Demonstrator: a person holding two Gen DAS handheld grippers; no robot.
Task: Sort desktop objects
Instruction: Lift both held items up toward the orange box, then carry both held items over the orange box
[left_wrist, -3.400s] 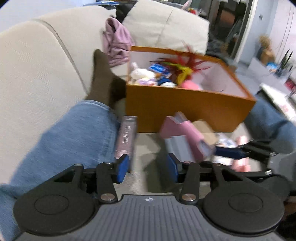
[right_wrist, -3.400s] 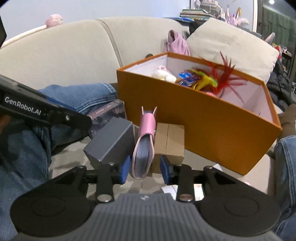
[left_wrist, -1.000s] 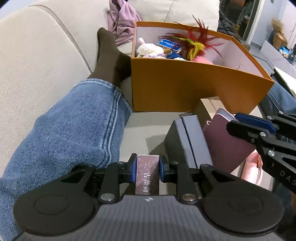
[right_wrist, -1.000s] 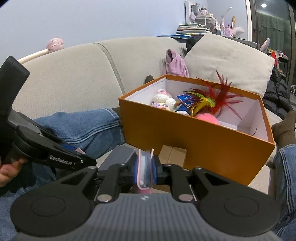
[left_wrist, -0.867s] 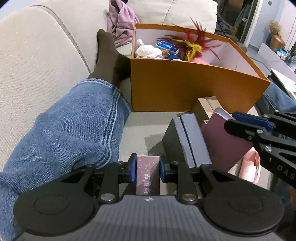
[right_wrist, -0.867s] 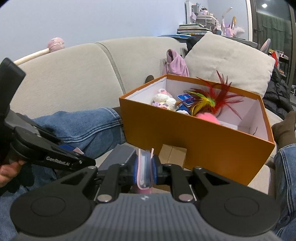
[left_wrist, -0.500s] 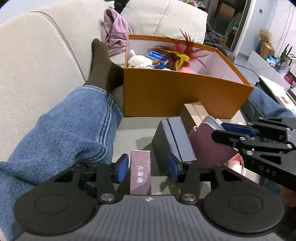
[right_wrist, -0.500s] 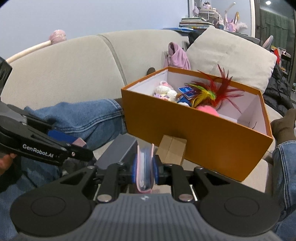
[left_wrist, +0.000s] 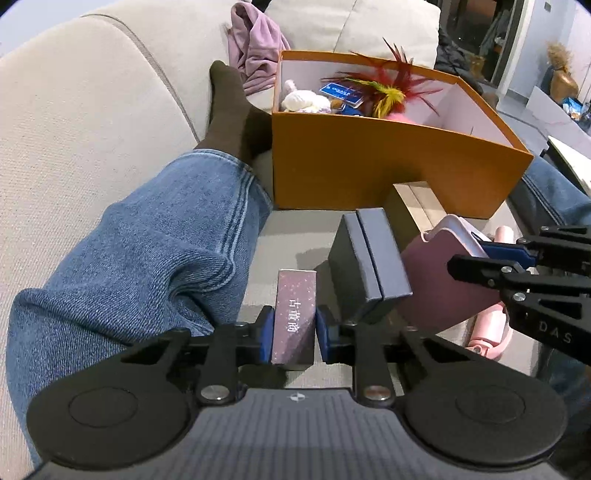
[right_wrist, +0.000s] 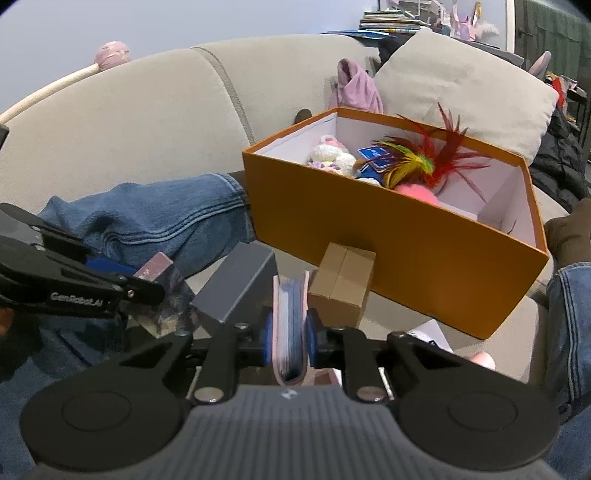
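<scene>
Between the blue pads of the left gripper (left_wrist: 293, 334) sits a slim purple carton (left_wrist: 294, 314) with white lettering; the jaws have just been closing and now press its two long sides, its far end pointing ahead toward the orange box (left_wrist: 388, 162). Just right of that claw stands a dark grey case (left_wrist: 371, 258), and beyond it the right gripper (right_wrist: 289, 334), jaws nearly together, clamps a pink-covered notebook (right_wrist: 290, 325) upright by its covers. Ahead of both claws the orange box waits on the beige sofa (left_wrist: 74, 110), already holding a feathered toy (right_wrist: 424, 158) and knitted pieces. A small brown carton (right_wrist: 341, 280) leans against its near wall. Done well, each load likely rises clear above that wall before the jaws part, avoiding the denim-clad leg (left_wrist: 147, 240) left of the left claw.
</scene>
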